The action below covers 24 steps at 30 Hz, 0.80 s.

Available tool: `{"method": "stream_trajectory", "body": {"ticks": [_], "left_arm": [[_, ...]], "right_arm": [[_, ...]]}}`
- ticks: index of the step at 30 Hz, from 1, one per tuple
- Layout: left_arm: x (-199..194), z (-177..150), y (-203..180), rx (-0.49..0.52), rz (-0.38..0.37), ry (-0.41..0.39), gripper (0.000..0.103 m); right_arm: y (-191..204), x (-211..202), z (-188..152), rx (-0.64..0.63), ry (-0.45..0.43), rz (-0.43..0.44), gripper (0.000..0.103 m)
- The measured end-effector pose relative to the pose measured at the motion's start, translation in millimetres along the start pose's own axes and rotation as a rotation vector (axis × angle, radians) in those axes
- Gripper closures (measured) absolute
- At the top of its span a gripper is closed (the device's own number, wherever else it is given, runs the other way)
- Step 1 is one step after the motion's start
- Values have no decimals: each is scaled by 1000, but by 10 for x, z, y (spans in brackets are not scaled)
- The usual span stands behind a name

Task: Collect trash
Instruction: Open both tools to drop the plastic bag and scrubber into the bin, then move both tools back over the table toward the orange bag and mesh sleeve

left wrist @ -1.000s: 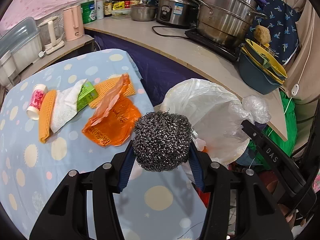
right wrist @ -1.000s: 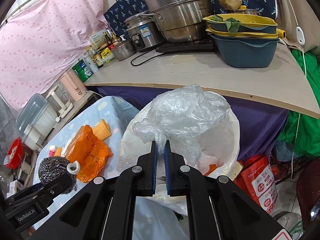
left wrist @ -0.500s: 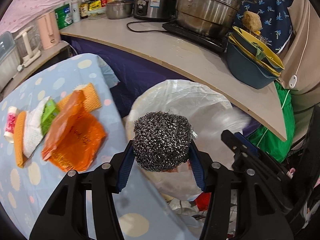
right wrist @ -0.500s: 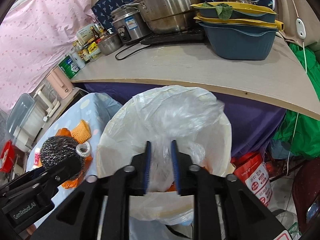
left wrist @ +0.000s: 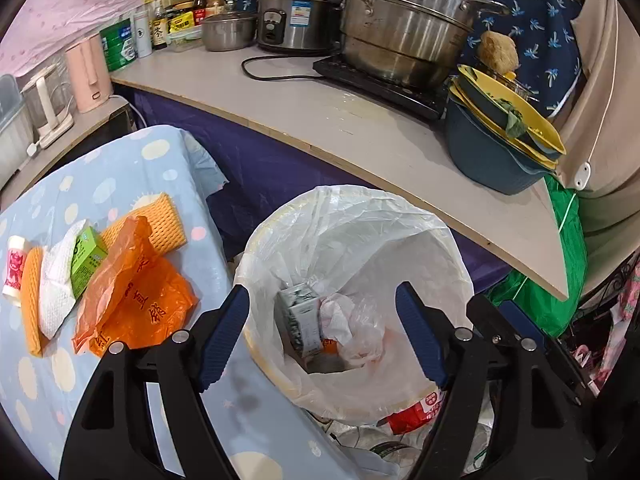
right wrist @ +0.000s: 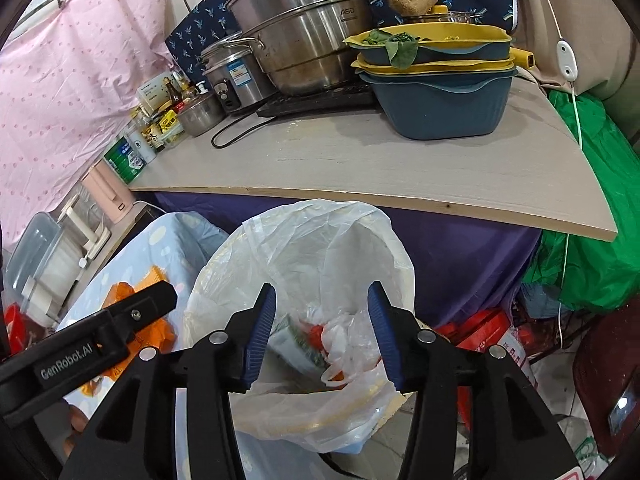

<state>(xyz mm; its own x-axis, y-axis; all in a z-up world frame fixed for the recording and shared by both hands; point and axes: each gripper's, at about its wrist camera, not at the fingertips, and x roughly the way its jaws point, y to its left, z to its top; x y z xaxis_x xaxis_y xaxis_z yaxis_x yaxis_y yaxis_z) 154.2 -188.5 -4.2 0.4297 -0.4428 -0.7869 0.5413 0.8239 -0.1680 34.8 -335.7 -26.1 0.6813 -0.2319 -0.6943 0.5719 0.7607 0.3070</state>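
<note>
On the spotted counter (left wrist: 120, 168), from the left: a small pink-labelled bottle (left wrist: 14, 266), a strip of orange foam net (left wrist: 31, 300), a white foam sleeve (left wrist: 56, 292), a green carton (left wrist: 86, 260), a second foam net (left wrist: 160, 224) and a crumpled orange bag (left wrist: 132, 304), all bunched and touching or overlapping. Judged light throughout: nets and sleeve soft and springy, best pinched at a free edge; the bag limp and slippery, best taken at a raised fold; the carton stiff, best taken across its narrow faces. To the right, off the counter edge, stands the lined bin (left wrist: 460, 264), already holding a box and crumpled plastic. Left tongs (left wrist: 322, 334) hang over the bin, jaws wide apart, empty. Right tongs (right wrist: 322, 332) likewise over the bin, jaws apart, nothing held.
</note>
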Motion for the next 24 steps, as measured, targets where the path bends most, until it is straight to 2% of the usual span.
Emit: {"method": "stream_trajectory", "body": {"ticks": [4, 11, 24], "left_arm": [[-65, -22, 151, -48, 10, 3, 31], [-276, -148, 494, -91, 75, -25, 31], [-686, -586, 1645, -270, 239, -23, 31]], "right_arm": [[67, -35, -27, -7, 5, 16, 55], [369, -83, -136, -58, 20, 64, 53], [1270, -57, -456, -180, 90, 197, 48]]}}
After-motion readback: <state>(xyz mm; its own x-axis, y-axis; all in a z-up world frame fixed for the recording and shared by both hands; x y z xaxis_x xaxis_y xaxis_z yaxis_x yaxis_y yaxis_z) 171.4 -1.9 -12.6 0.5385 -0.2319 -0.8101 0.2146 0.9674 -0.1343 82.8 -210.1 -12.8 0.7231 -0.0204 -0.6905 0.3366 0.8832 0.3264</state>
